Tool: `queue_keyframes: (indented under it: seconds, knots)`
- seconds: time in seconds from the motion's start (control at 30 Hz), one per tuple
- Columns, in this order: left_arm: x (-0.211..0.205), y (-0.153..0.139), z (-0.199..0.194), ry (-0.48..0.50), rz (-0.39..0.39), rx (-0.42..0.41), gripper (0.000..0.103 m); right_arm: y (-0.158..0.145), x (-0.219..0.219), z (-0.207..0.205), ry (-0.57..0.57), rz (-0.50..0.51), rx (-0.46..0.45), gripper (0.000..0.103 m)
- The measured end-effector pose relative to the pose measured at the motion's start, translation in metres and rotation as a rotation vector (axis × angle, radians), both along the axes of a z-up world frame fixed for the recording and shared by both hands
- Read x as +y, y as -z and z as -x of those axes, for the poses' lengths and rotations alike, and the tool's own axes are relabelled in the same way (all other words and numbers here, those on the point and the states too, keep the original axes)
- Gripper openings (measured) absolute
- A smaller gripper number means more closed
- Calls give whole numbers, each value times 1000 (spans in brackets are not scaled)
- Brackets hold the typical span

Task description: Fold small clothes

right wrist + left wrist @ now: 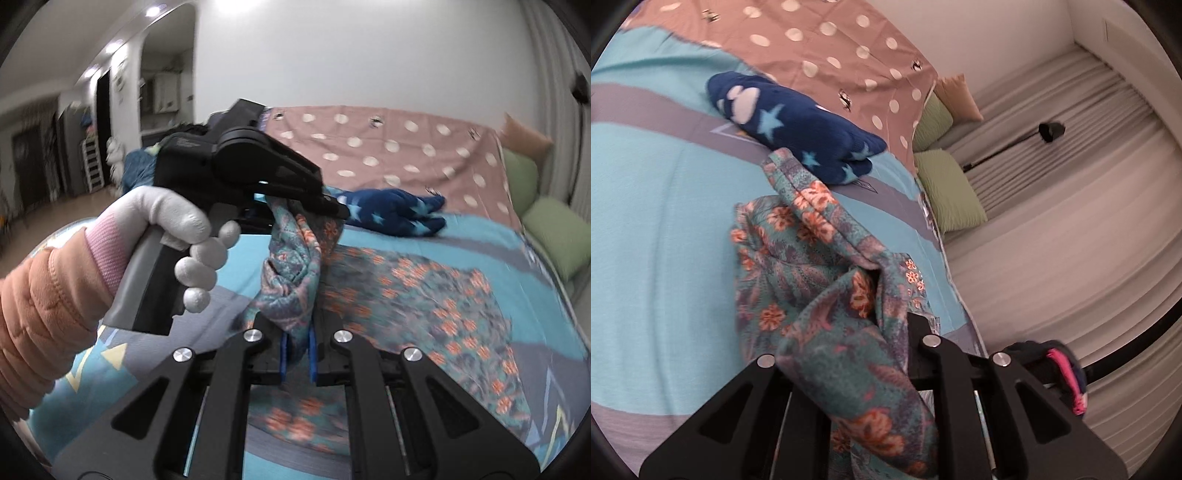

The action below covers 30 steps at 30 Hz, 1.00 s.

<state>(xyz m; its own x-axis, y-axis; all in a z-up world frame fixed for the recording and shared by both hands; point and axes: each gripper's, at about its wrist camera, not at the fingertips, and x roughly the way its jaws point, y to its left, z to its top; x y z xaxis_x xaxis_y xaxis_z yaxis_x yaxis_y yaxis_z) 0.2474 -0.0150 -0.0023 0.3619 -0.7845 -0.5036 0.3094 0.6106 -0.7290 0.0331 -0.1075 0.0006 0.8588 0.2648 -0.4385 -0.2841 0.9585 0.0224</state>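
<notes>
A teal floral garment (820, 280) with orange flowers is lifted off the bed at one edge; the rest lies spread on the bedspread (424, 295). My left gripper (871, 332) is shut on a bunched edge of it and also shows in the right wrist view (332, 210), held by a white-gloved hand (184, 236). My right gripper (297, 350) is shut on the same bunched fabric just below the left one. A folded navy garment with light stars (798, 122) lies farther back on the bed (399, 210).
The bed has a turquoise and grey bedspread (657, 221) and a pink dotted sheet (842, 55) at its head. Green pillows (949, 192) and a peach pillow (960, 96) lie at the bed's side by a grey curtain (1071, 184). A dark and pink item (1067, 373) sits at the lower right.
</notes>
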Motion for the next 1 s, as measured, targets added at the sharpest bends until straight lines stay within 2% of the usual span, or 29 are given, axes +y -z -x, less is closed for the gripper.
queue_keyframes:
  seconds: [0.37,0.47,0.57,0.67,0.8,0.9,1.0]
  knots:
    - [-132,7,-10,143,-168,-23,10,20,-134,2,154,-255,103,8]
    - [-166,16,-11,172,-237,-17,10,29,-161,5,192,-303,125,8]
    - [-198,26,-12,197,-348,-45,12,45,-191,5,230,-366,174,8]
    - [-218,30,-10,225,-408,-70,20,61,-212,3,239,-436,239,8]
    - [-231,22,-7,241,-452,-125,37,75,-221,4,233,-472,290,8]
    - [-235,7,-5,241,-455,-175,43,82,-228,3,220,-520,323,8]
    - [-234,-11,7,242,-460,-243,45,85,-232,3,208,-552,339,9]
